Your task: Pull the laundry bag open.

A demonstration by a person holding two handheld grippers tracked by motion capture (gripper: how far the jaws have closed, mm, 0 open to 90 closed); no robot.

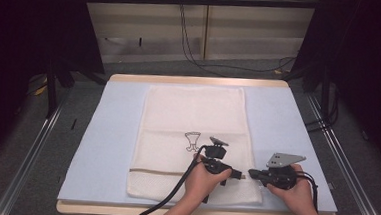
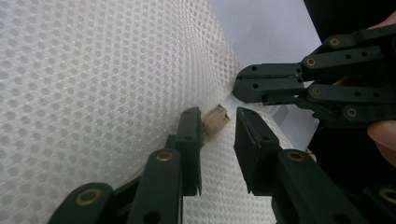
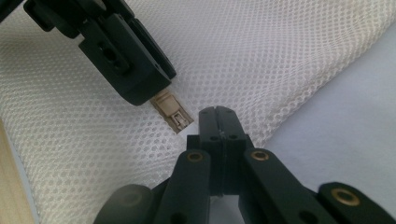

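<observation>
A white mesh bag [image 1: 192, 122] lies flat on the pale blue mat [image 1: 112, 133]. Its beige zipper pull [image 2: 215, 119] sits at the near right corner. My left gripper [image 2: 218, 113] is open, its jaws a small gap apart, and the pull lies just past the tip of one jaw. In the right gripper view the pull [image 3: 173, 113] sticks out from under the left gripper [image 3: 140, 88]. My right gripper [image 3: 217, 112] is shut at the bag's right edge, facing the left gripper [image 1: 242, 176] tip to tip, and seems to pinch the mesh there.
The mat covers a wooden table whose front edge [image 1: 122, 211] runs just below the bag. A small black print [image 1: 192, 140] marks the bag's middle. Metal rails flank the table, and cables [image 1: 192, 42] hang at the back.
</observation>
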